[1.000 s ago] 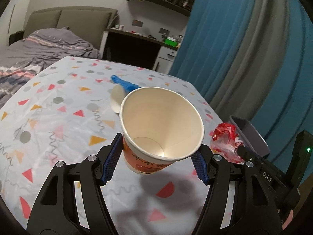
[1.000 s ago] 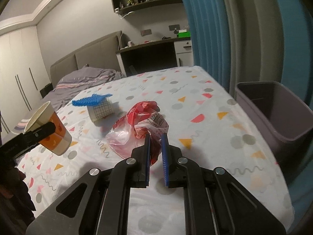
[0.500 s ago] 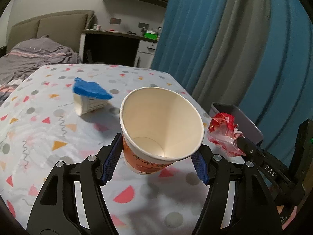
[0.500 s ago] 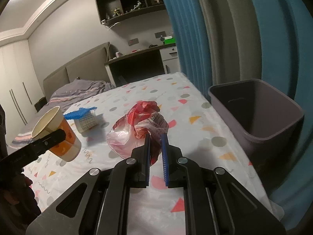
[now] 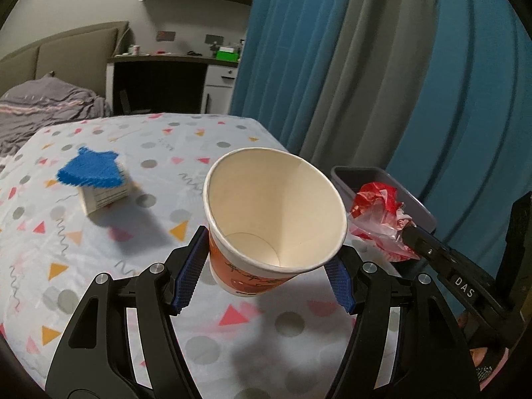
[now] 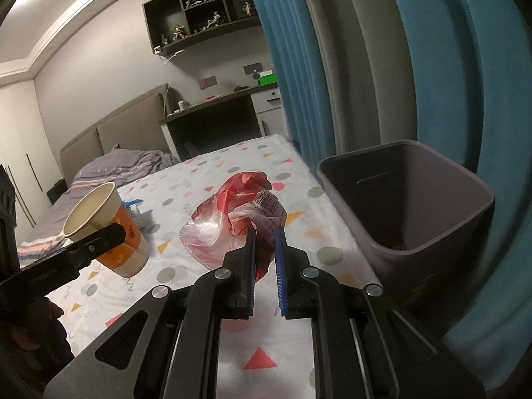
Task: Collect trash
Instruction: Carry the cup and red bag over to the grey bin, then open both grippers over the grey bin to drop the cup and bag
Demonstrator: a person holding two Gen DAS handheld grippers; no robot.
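Note:
My left gripper (image 5: 266, 262) is shut on an empty paper cup (image 5: 276, 212) with an orange print, held above the patterned table. The same cup (image 6: 106, 229) shows at the left of the right wrist view, clamped by the left gripper's finger. My right gripper (image 6: 265, 232) is shut on a crumpled red and clear plastic bag (image 6: 239, 212), lifted off the table. That bag (image 5: 379, 219) hangs at the right of the left wrist view, in front of the grey bin (image 5: 372, 176). The bin (image 6: 409, 199) stands open just beyond the table's right edge.
A small white box with a blue brush-like piece on top (image 5: 96, 179) lies on the patterned tablecloth (image 5: 99, 266). Blue and grey curtains (image 6: 382, 66) hang behind the bin. A bed (image 6: 116, 166) and a desk (image 6: 232, 106) stand further back.
Both grippers have carried the cup and the bag to the right, toward the table's edge. The bin looms larger and nearer in both views. Neither grip has changed.

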